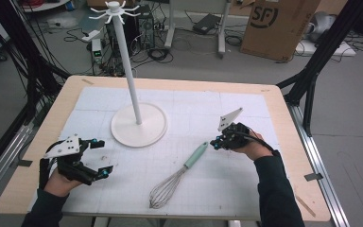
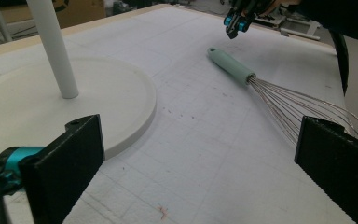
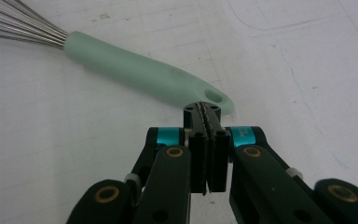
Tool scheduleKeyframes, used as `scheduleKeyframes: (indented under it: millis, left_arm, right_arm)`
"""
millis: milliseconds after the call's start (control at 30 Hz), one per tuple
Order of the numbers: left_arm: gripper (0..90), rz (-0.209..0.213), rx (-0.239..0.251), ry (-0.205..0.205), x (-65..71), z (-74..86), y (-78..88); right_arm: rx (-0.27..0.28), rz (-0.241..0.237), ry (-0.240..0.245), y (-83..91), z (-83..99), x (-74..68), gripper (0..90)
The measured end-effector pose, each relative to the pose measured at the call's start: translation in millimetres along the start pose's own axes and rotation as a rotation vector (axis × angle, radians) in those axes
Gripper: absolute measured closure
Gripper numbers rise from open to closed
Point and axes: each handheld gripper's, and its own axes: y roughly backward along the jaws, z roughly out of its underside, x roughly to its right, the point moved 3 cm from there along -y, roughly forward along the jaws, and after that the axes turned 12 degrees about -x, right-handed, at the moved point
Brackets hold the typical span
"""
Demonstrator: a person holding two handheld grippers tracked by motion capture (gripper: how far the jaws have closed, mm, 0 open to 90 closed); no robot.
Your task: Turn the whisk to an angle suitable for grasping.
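Observation:
A whisk with a mint-green handle [image 1: 192, 158] and wire loops lies on the white mat, handle pointing toward the far right. My right gripper [image 1: 216, 143] is shut, its jaws pressed together with nothing between them. Its tips [image 3: 202, 112] sit right at the handle's [image 3: 140, 74] holed end; I cannot tell whether they touch it. My left gripper [image 1: 103, 157] stands open near the table's front left, nothing between its jaws [image 2: 200, 158]. In the left gripper view the whisk [image 2: 230, 65] lies ahead, with the right gripper [image 2: 235, 23] just past its handle end.
A white stand with a round base [image 1: 156, 127] and a tall pole [image 1: 127, 61] topped by hooks stands at the mat's middle back. The base [image 2: 28, 107] is close ahead of the left gripper. Cables, a cardboard box [image 1: 276, 26] and frame legs lie beyond the table.

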Motion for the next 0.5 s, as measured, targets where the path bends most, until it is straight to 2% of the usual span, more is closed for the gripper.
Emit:
scheduleKeyframes:
  millis: [167,267,300,500]
  left_arm:
    - [2.0,0.001,-0.007,0.0,0.0,0.5,-2.0]
    - [2.0,0.002,-0.004,-0.001,0.2,0.3,-1.6]
    - [2.0,0.002,-0.003,0.0,0.1,0.2,-1.5]
    - [2.0,0.004,-0.006,0.003,0.2,0.5,-2.6]
  right_arm:
    - [0.012,0.01,0.024,-3.2,-16.5,4.7,89.7]
    - [0.011,0.011,0.021,-5.8,-19.6,7.0,89.7]
    - [-0.007,0.015,0.009,-9.7,-20.3,10.4,89.7]
    - [-0.015,0.01,0.017,-14.6,-28.6,14.2,89.7]
